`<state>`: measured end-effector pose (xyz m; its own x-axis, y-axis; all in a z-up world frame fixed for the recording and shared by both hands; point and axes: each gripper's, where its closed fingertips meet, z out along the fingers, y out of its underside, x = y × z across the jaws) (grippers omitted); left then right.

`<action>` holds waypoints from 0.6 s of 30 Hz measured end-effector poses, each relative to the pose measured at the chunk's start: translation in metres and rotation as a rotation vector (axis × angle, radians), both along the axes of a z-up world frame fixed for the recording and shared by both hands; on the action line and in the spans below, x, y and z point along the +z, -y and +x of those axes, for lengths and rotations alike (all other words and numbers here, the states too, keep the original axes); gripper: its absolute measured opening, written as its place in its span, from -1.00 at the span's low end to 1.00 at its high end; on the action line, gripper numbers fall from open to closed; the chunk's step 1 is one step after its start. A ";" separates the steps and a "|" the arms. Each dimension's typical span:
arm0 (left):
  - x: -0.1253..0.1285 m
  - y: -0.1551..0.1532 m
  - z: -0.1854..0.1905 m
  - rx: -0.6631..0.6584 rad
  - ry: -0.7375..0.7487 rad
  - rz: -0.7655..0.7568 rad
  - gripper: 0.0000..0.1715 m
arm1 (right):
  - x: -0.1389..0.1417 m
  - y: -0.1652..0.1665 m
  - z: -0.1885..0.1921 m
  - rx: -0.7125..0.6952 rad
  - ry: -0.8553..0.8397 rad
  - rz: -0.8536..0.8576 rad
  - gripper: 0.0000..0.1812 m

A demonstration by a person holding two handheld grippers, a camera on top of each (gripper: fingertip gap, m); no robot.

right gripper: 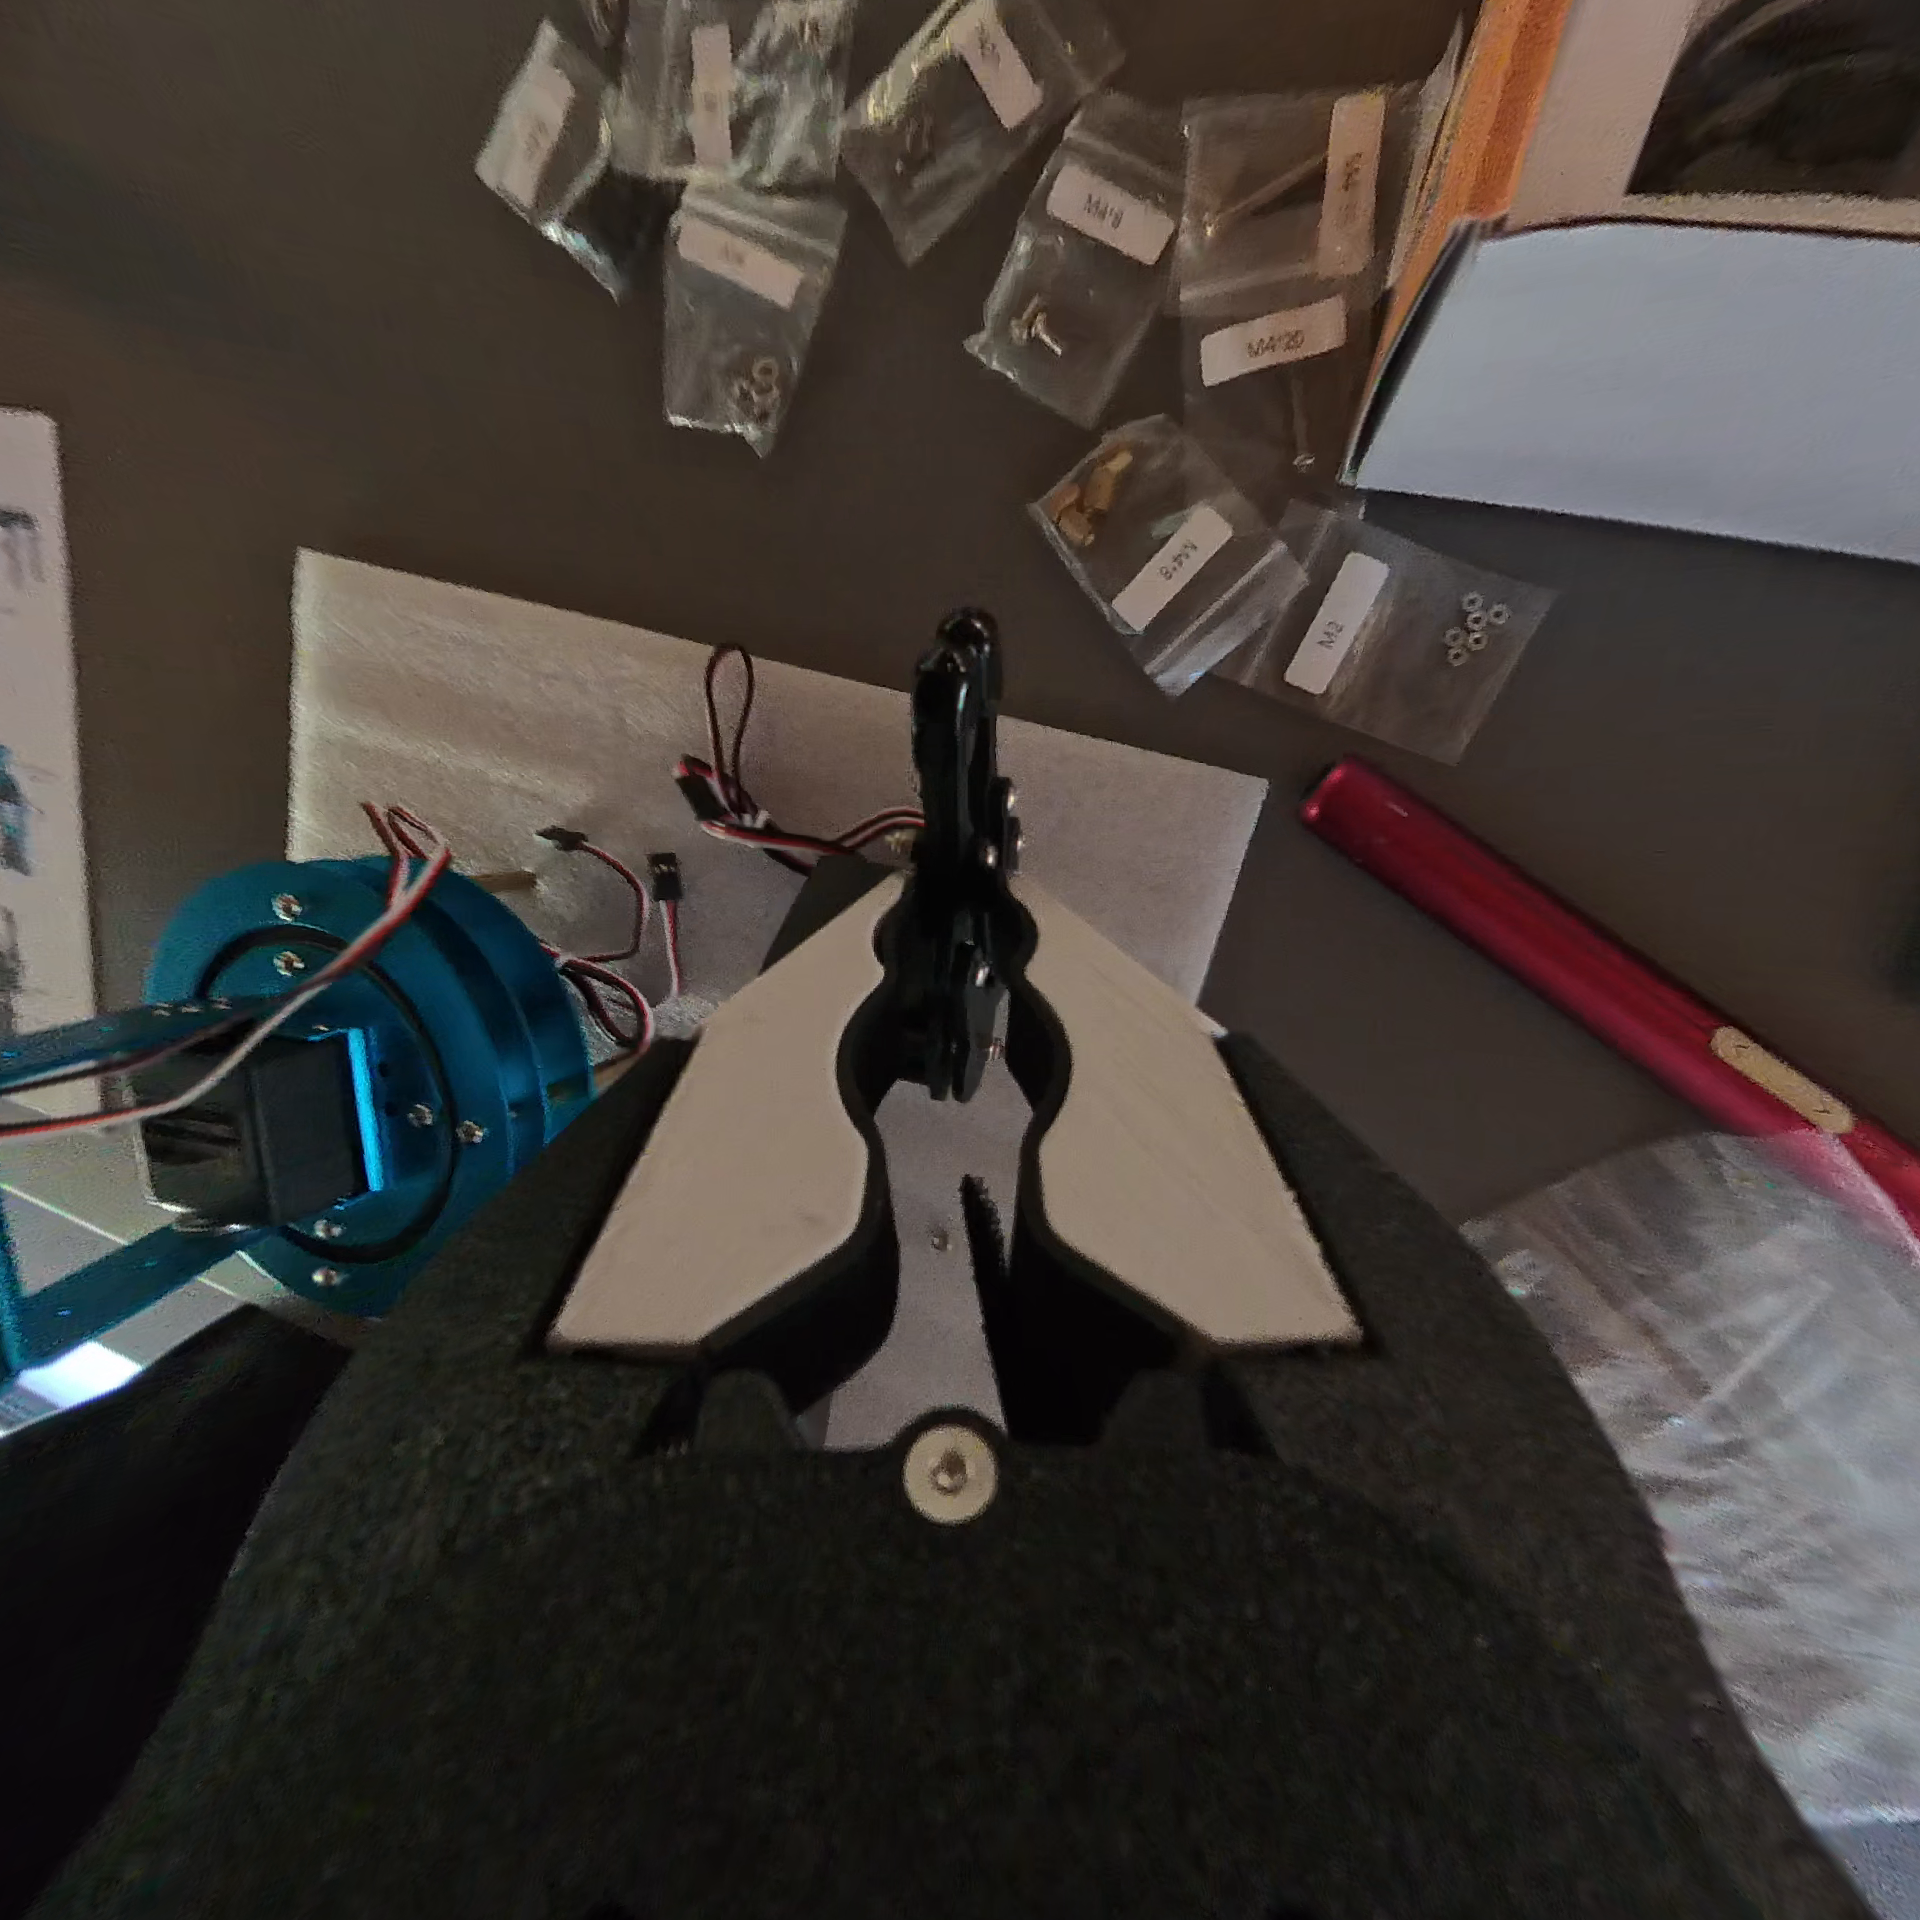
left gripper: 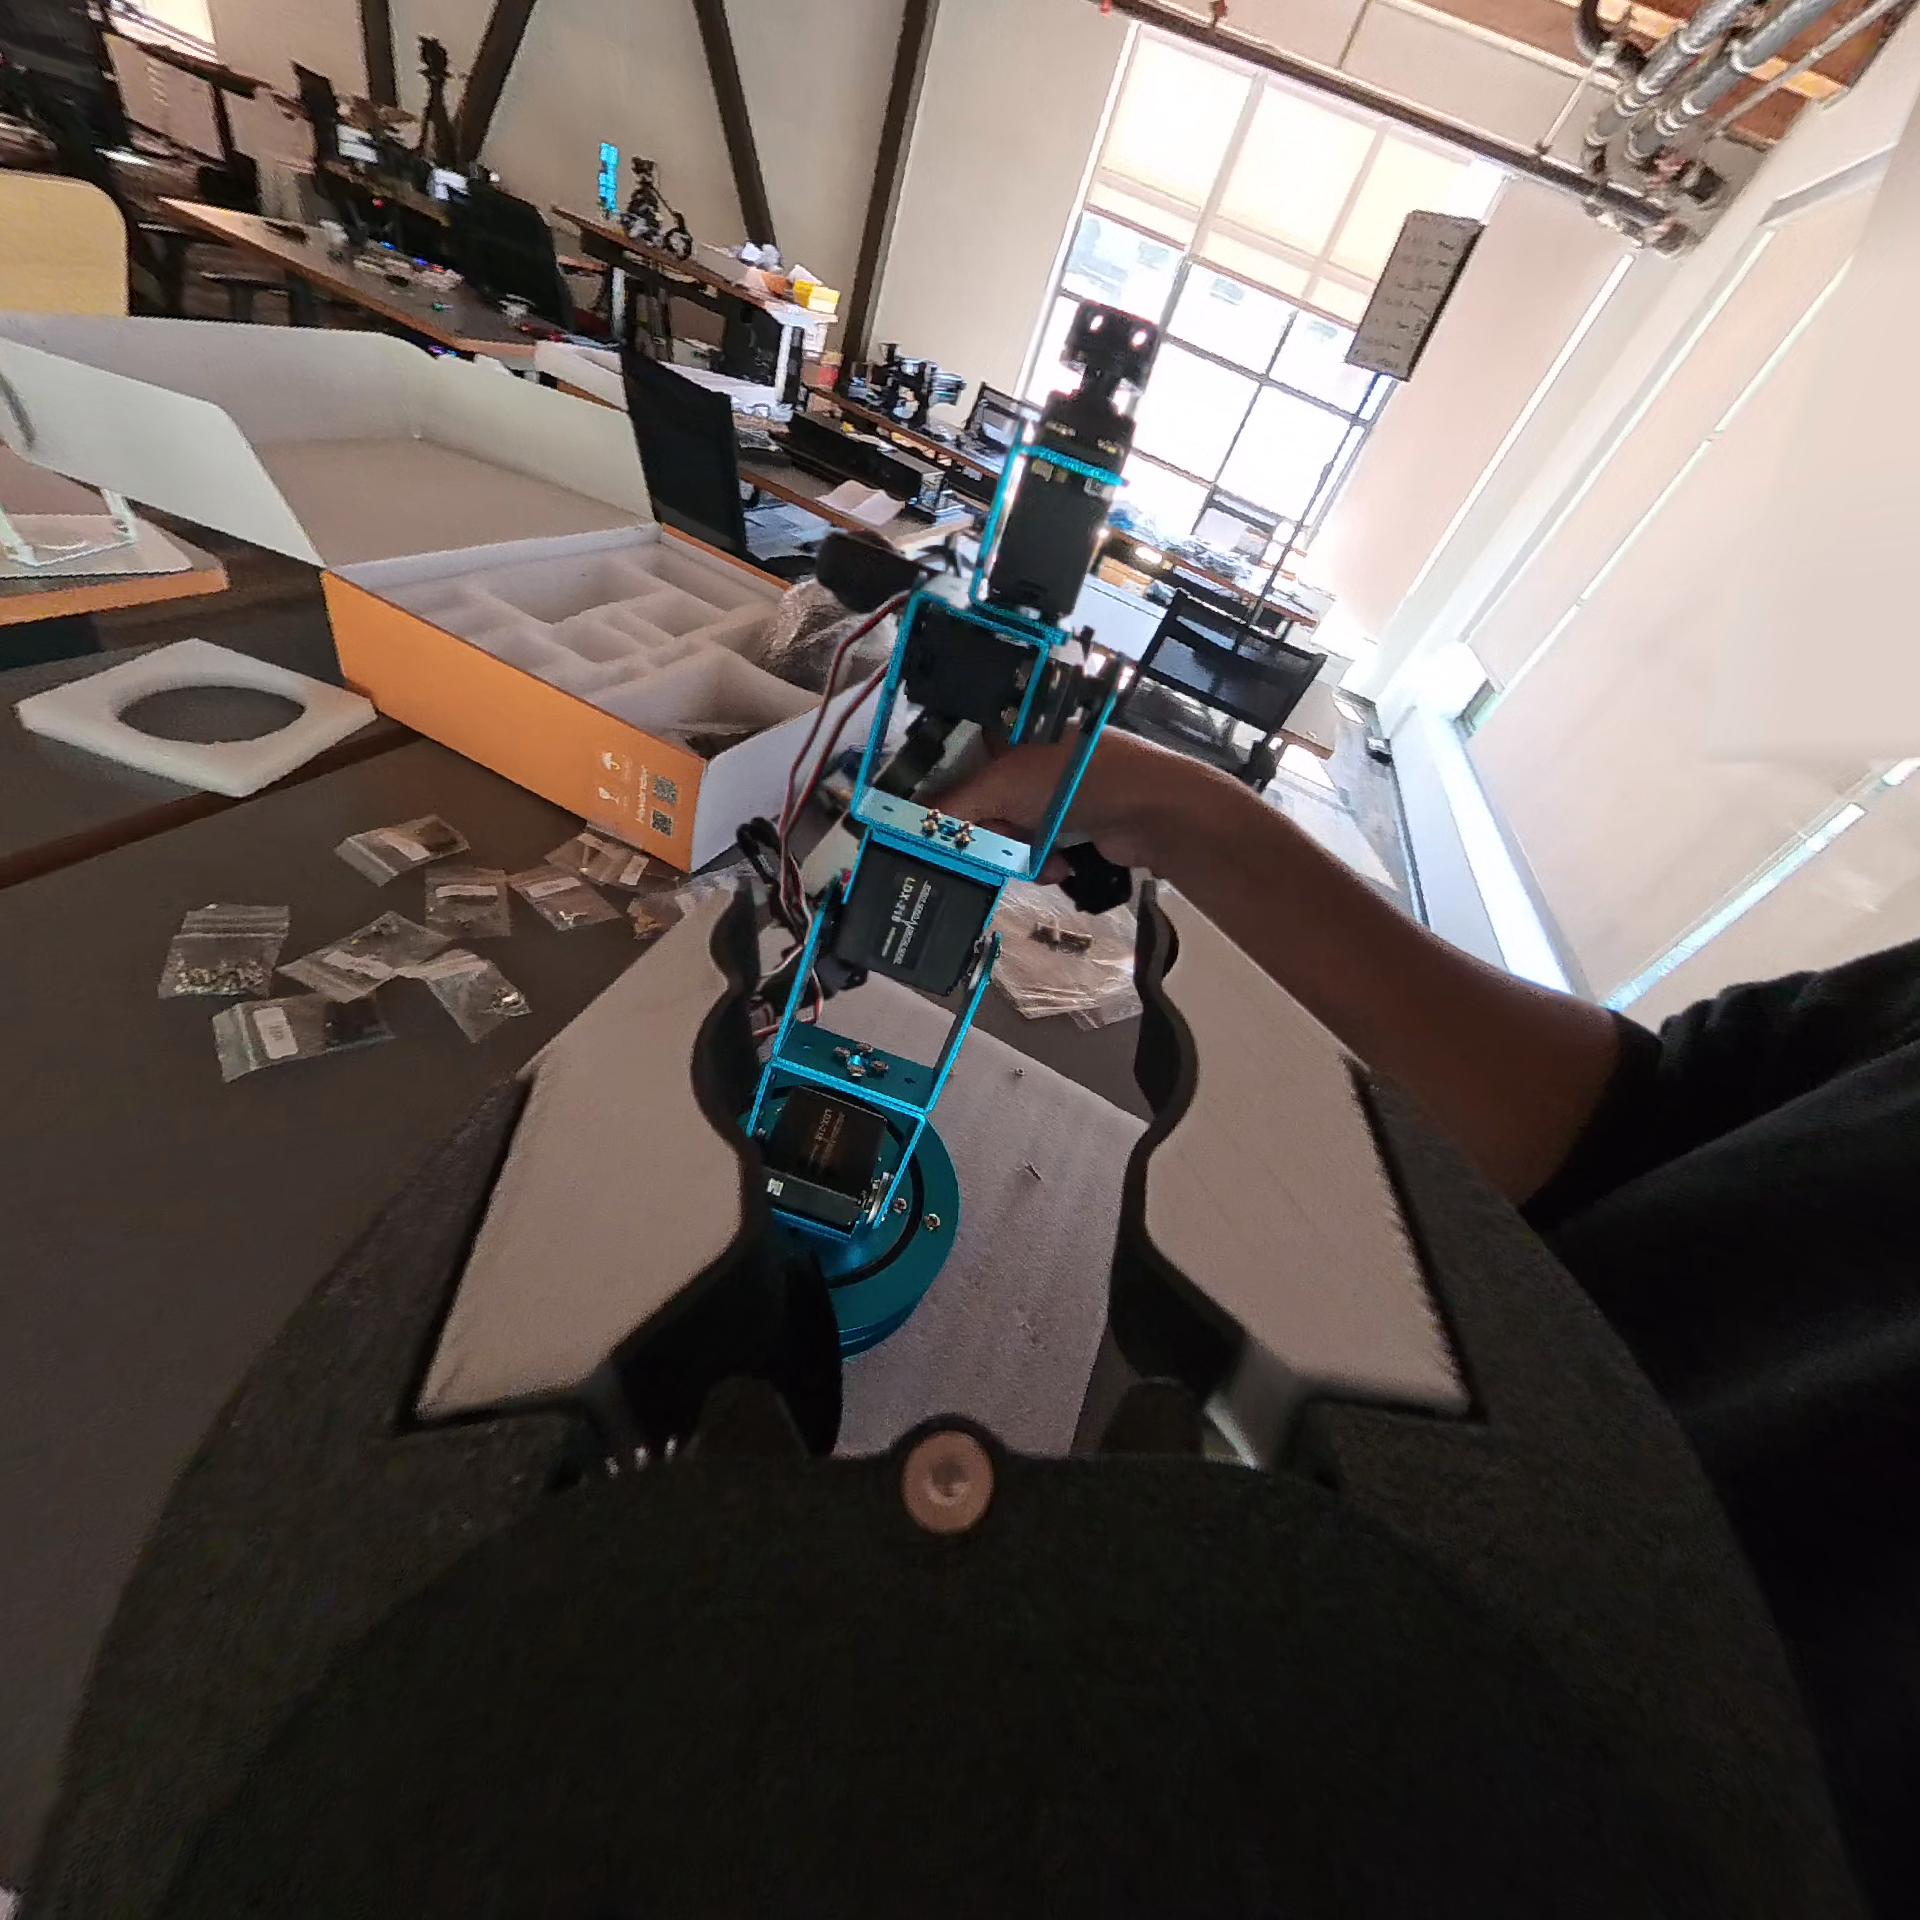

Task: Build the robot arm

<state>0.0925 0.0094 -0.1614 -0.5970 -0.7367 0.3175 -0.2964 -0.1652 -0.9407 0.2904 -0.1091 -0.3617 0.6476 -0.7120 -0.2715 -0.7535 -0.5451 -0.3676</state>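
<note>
The left gripper [left gripper: 940, 956] stands released around the blue servo arm [left gripper: 940, 831], which rises from its round blue base [left gripper: 883, 1236] on a white foam sheet [left gripper: 1049, 1174]. The right gripper [right gripper: 956, 935] is clenched on a black claw part [right gripper: 961, 831] above the foam sheet, near small screw bags [right gripper: 1101, 270] and a red tube [right gripper: 1558, 956]

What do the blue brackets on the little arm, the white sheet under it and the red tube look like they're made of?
Blue brackets: thin bent metal, likely anodised aluminium, with a glossy sheen. White sheet: soft packing foam, matte and fibrous-looking. Red tube: probably anodised metal, satin shine.
</note>
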 end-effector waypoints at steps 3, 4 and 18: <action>0.001 0.000 0.000 0.042 -0.003 0.008 -0.16 | 0.004 0.009 0.001 0.033 0.011 -0.045 -0.89; 0.001 -0.001 0.000 0.054 -0.004 0.013 -0.16 | 0.015 0.012 0.003 0.035 0.043 -0.036 -0.89; -0.009 -0.015 0.003 0.187 -0.033 0.019 -0.17 | -0.013 -0.002 -0.010 0.119 -0.039 0.042 -0.89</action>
